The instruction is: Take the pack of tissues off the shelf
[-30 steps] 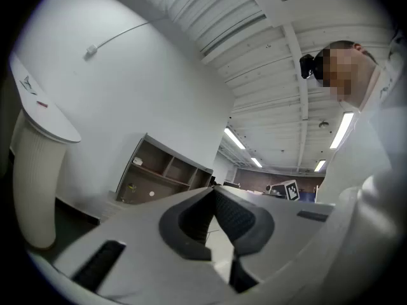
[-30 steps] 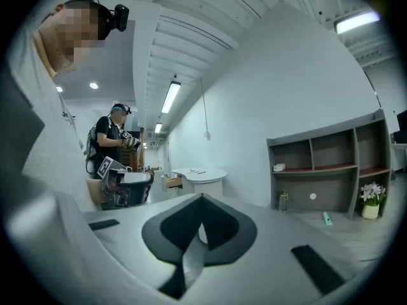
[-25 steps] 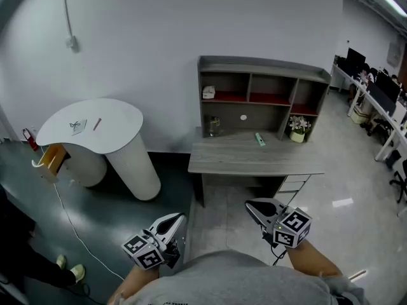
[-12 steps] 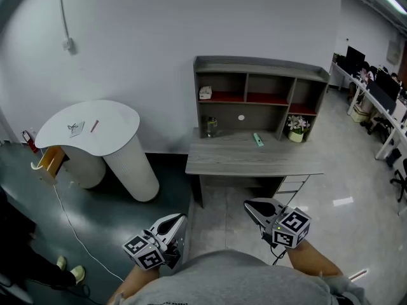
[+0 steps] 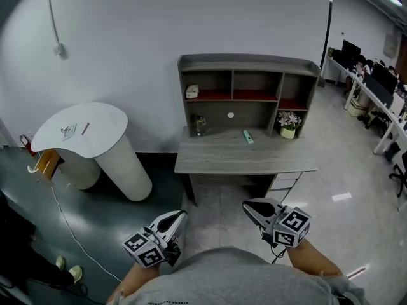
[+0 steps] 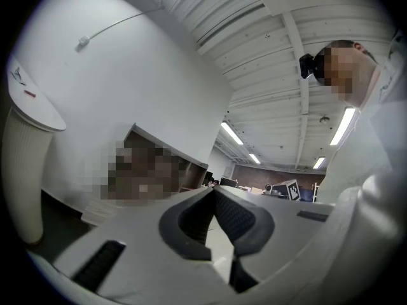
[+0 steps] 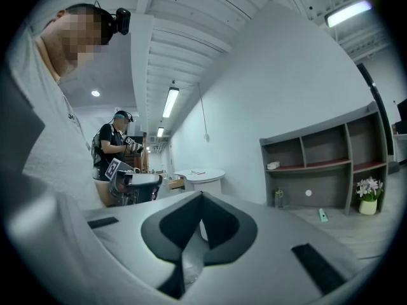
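Observation:
The pack of tissues [image 5: 191, 92] is a small white packet on the red-lined upper left compartment of the grey shelf unit [image 5: 248, 63], which stands on a grey desk [image 5: 245, 161]. The right gripper view shows the tissues [image 7: 273, 165] far off in that same compartment. Both grippers hang low near my body, well short of the desk. My left gripper [image 5: 180, 216] is shut with nothing in it, its pads meeting in the left gripper view [image 6: 213, 190]. My right gripper [image 5: 247, 206] is likewise shut and empty [image 7: 202, 196].
On the desk lie a small green object [image 5: 247, 136], a glass jar [image 5: 200, 124] and a potted flower [image 5: 288, 122]. A white curved table [image 5: 79, 129] stands at the left, with a cable on the dark floor. Office desks line the far right. Another person [image 7: 113, 150] stands behind.
The desk and shelf have slid left in the head view as my head turned. Both grippers stay shut and keep their places near my body.

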A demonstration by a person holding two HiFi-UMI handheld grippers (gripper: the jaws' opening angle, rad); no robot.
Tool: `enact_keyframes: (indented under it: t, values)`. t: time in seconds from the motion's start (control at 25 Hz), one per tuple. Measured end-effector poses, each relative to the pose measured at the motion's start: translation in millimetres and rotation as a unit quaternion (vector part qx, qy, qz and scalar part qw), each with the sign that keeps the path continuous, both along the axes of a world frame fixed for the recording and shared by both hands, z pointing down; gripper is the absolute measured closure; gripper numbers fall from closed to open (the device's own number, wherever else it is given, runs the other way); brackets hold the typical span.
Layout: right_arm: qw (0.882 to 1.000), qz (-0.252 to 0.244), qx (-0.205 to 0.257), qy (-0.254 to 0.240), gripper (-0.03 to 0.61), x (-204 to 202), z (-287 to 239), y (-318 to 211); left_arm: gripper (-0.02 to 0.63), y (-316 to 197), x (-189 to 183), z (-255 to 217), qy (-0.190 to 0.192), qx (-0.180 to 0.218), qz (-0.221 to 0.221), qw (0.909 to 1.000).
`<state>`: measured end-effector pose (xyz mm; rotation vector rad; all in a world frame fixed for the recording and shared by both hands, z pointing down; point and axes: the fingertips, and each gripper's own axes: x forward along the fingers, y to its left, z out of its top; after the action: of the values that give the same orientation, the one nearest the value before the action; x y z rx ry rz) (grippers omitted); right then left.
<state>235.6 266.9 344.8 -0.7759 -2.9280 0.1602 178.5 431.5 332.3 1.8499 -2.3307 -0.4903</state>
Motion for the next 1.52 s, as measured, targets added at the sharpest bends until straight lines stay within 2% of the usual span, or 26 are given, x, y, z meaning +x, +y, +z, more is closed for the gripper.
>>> enact_keyframes:
  t: [0.48, 0.68, 0.92, 1.2, 1.52]
  values:
    - [1.000, 0.000, -0.020, 0.007, 0.574, 47.3, 19.5, -86.6, 0.603, -94.1, 47.0, 13.3, 0.012, -0.015, 0.016, 0.9997]
    - [1.000, -0.003, -0.029, 0.010, 0.574, 51.9, 27.4, -99.5, 0.602, -106.0, 51.9, 17.6, 0.017, -0.024, 0.014, 0.9995]
    - [0.999, -0.005, -0.031, 0.013, 0.574, 38.7, 28.2, -100.6, 0.602, -108.3, 39.3, 20.5, 0.021, -0.028, 0.013, 0.9993]
    - [1.000, 0.007, -0.015, 0.021, 0.574, -2.4, 33.6, -90.3, 0.603, -99.9, -6.8, 30.6, 0.031, -0.018, 0.031, 0.9989]
    - [0.999, 0.036, 0.004, 0.024, 0.574, -106.5, 25.3, -53.6, 0.603, -73.0, -120.0, 27.2, 0.032, 0.002, 0.070, 0.9970]
